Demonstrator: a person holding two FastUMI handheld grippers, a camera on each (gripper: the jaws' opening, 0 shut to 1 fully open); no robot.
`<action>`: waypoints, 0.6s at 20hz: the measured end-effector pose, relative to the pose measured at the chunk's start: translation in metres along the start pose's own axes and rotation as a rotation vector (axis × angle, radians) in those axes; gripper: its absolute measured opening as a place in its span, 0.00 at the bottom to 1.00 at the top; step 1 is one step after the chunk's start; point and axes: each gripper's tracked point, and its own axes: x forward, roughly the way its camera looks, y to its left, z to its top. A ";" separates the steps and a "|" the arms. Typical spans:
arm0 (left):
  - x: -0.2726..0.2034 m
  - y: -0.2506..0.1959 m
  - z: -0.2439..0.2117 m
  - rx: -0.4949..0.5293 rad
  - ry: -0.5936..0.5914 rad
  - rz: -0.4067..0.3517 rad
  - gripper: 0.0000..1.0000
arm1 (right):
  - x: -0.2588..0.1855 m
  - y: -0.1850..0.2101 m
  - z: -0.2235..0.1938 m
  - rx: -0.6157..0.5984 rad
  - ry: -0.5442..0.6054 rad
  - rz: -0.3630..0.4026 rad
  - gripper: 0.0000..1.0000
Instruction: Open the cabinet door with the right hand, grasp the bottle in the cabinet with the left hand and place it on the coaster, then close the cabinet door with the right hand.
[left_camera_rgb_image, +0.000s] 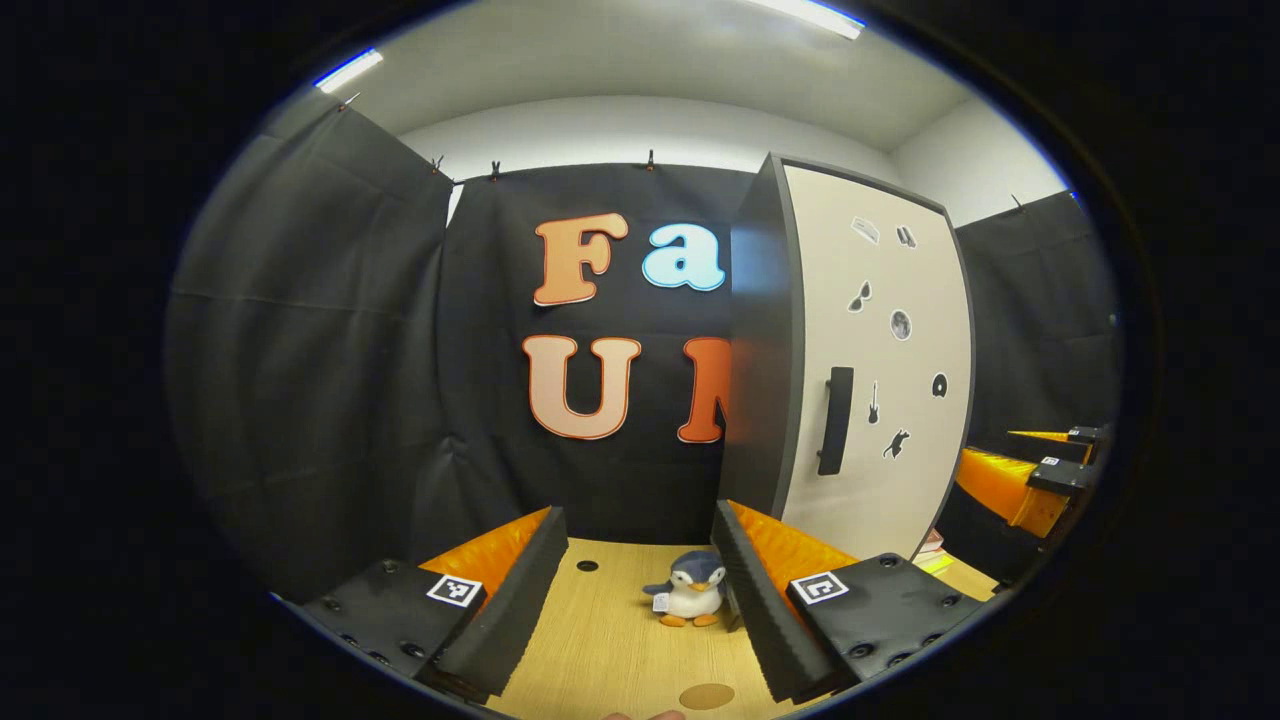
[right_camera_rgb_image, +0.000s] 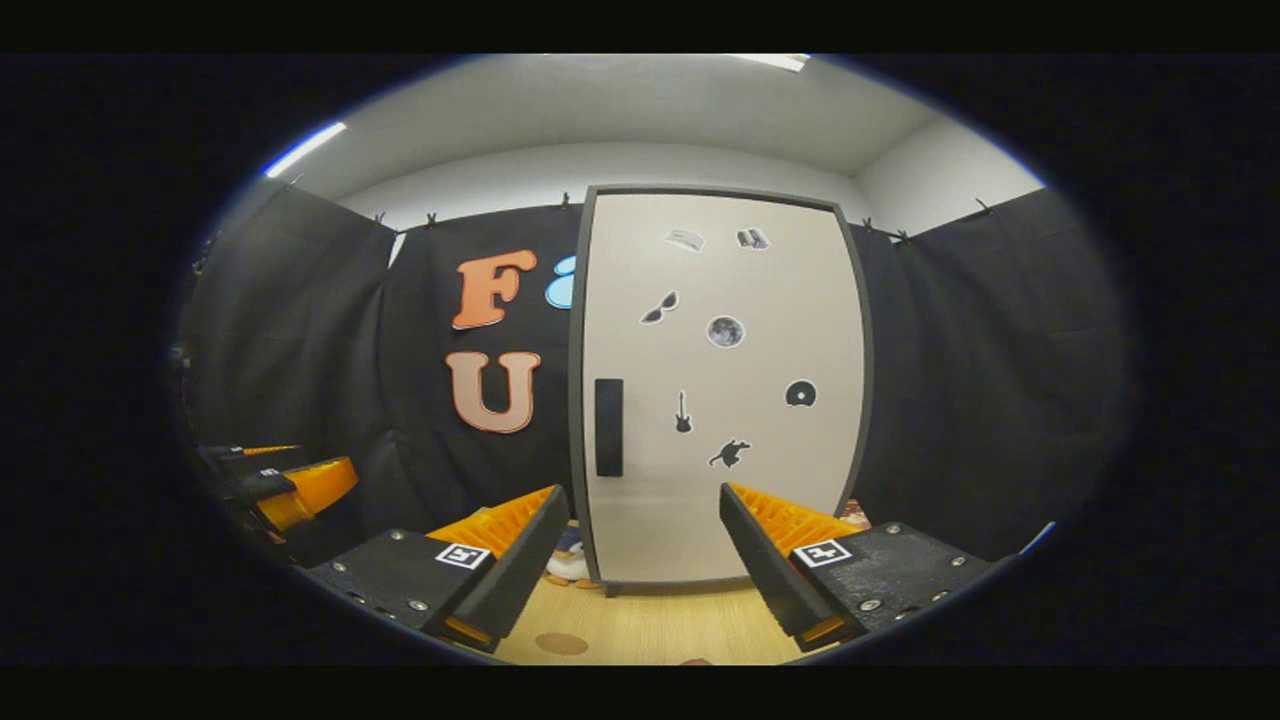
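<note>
Fingers come first in both views, each pair spread wide and holding nothing. The left gripper (left_camera_rgb_image: 640, 590) hangs low over the desk (left_camera_rgb_image: 610, 640), and between its fingers a small toy penguin (left_camera_rgb_image: 692, 590) sits on the wood. Nearer still, at the bottom edge, lies a round brown coaster (left_camera_rgb_image: 706, 696), set out in the open, I'd say, so the bottle has a free landing spot in front of the cabinet. The right gripper (right_camera_rgb_image: 645, 560) hangs level and faces the cabinet door (right_camera_rgb_image: 720, 390) almost squarely, which suits a reach for the handle (right_camera_rgb_image: 608, 427), the dark upright bar near the door's left edge. The fingers are well short of it.

Farther back, the door looks fully shut against the cabinet (left_camera_rgb_image: 760, 340), so the bottle, if it is inside, is hidden; I cannot tell where it stands. Opening the door seems to be the step in hand, and nothing of the task looks done yet.

Small dark stickers dot the door: sunglasses, a moon, a guitar, a disc, a cat-like shape. None carries writing I can read. Square coded markers sit on the gripper bodies, and a tag on the penguin is too small to make out.
</note>
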 end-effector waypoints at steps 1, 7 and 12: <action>-0.002 0.000 0.001 0.002 -0.005 0.001 0.94 | 0.006 0.003 0.002 -0.003 -0.003 0.004 0.94; -0.004 0.005 0.005 0.012 -0.021 -0.002 0.96 | 0.053 0.029 0.019 -0.015 -0.026 0.043 0.93; -0.001 0.016 0.001 0.013 -0.015 0.008 0.96 | 0.099 0.047 0.032 -0.040 -0.045 0.065 0.95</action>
